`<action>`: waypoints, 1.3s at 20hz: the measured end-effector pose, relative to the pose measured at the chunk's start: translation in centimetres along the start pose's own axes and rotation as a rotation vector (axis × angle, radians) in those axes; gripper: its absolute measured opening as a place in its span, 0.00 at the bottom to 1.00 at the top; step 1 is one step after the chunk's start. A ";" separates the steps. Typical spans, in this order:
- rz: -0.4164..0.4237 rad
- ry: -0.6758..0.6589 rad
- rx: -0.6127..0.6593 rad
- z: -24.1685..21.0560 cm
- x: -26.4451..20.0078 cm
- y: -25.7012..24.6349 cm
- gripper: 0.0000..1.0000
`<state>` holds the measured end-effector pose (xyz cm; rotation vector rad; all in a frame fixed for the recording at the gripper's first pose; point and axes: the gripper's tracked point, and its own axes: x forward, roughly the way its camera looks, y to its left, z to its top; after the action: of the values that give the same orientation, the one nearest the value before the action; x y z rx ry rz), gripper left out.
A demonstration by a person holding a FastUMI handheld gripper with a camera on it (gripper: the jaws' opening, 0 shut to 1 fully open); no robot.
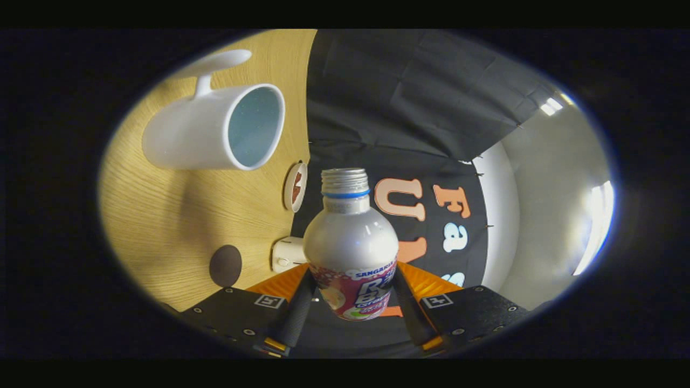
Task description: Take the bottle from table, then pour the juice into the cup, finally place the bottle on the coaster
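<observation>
Four things counted: surface, cup, bottle, coaster, taken from largest down.
Surface [178,226]: pale wood grain, tipped steeply beside the tongs since the whole view was rolled over; it lay off to one side of the fingers and beyond them.
Cup [215,126]: white mug, handle on its far side, mouth turned toward the bottle's side, standing on the surface well beyond the fingers and apart from the bottle. Stiff, breakable; a knock from the bottle neck could probably shift it.
Bottle [350,242]: held between the fingers, clear of the surface, rolled with the tongs so its axis ran about level with the surface and its neck pointed ahead. Pale smooth body, printed sleeve around the lower part, bare threaded neck with no cap. Judged rigid and slick, likely to slip on the bare shoulder; how full it was could not be told.
Grip point: the sleeved lower body, where the pads already sat, looked the soundest hold, below the taper and well back from the open mouth.
Tongs [351,302]: closed to the bottle's width, one finger pressing each side of the sleeve.
Coaster [225,265]: small dark disc flat on the surface, near the fingers, off to the cup's side of the bottle.
Risk: with the mouth open and no cup under it, any further tilt could spill.
</observation>
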<state>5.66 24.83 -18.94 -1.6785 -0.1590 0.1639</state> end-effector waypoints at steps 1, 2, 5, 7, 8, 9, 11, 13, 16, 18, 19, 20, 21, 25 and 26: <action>-0.002 -0.003 -0.007 0.0 0.0 -0.1 0.77; -0.003 -0.007 -0.013 0.2 0.0 -0.2 0.77; -0.006 -0.016 -0.027 0.3 0.1 -0.2 0.77; -0.004 -0.019 -0.033 0.4 0.2 -0.2 0.77; -0.005 -0.020 -0.037 0.5 0.3 -0.3 0.77; -0.004 -0.021 -0.041 0.4 0.3 -0.2 0.77; -0.005 -0.023 -0.046 0.4 0.3 -0.4 0.77; -0.006 -0.026 -0.053 0.5 0.2 -0.3 0.77; -0.004 -0.033 -0.060 0.6 0.3 -0.4 0.77; -0.002 -0.038 -0.067 0.6 0.4 -0.4 0.77; -0.002 -0.039 -0.070 0.7 0.4 -0.5 0.77; -0.002 -0.040 -0.071 0.7 0.3 -0.4 0.77; -0.003 -0.039 -0.071 0.7 0.3 -0.5 0.77; -0.003 -0.043 -0.076 0.7 0.4 -0.6 0.77; -0.003 -0.046 -0.078 0.8 0.4 -0.5 0.77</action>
<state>5.86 25.74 -18.54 -1.7533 -0.2044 0.1964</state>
